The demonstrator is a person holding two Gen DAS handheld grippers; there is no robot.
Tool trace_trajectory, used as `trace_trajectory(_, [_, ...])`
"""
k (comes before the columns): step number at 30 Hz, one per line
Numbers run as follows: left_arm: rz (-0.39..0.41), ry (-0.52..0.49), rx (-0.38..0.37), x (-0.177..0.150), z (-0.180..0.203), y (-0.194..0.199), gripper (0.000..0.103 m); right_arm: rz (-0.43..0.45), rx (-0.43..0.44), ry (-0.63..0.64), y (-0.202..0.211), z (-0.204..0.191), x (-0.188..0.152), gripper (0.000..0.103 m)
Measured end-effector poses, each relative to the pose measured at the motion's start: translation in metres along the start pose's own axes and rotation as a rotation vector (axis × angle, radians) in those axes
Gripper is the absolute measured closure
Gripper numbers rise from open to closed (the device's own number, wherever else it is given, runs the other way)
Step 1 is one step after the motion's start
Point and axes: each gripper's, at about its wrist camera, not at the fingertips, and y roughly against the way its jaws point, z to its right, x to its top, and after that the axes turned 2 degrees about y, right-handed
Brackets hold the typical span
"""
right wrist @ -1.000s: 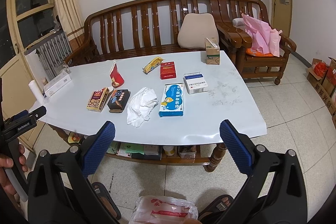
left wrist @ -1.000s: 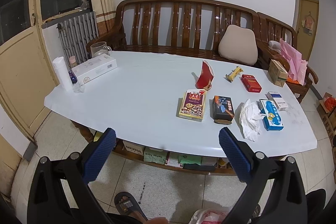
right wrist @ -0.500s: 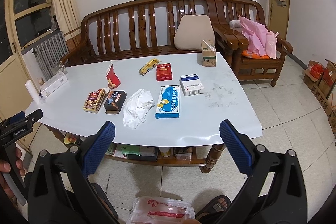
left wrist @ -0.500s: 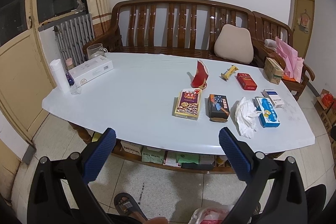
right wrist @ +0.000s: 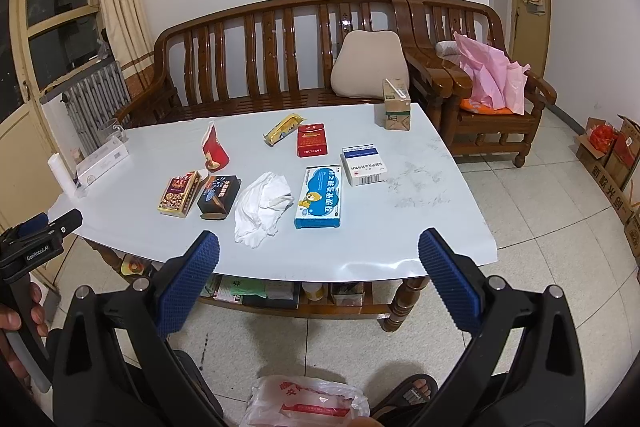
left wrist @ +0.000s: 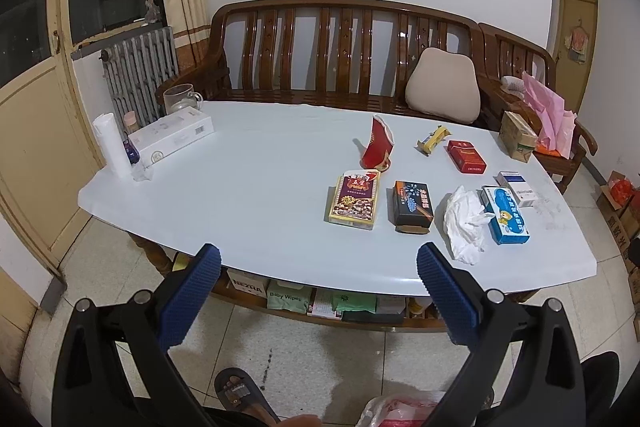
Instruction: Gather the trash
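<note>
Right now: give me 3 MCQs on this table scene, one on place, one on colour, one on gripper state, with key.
1. The crumpled tissue lies between:
A. black box and blue box
B. glass mug and radiator
C. red pack and carton

2. The torn paper cup is:
A. green
B. red
C. white

3. The right hand-held gripper is:
A. shut on tissue
B. open, empty
C. holding a box

Key: A, boxes flank it; B, red body shows; B, fingers spread, nothing between.
</note>
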Motion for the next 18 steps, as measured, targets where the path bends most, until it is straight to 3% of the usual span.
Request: trace_trajectory(18, [-0.003, 0.047, -0.072, 0.0012, -0.0034, 0.0037, 0.007, 0.003, -0.004, 0.004, 0.0005, -0.0007, 0.0015, 0.005])
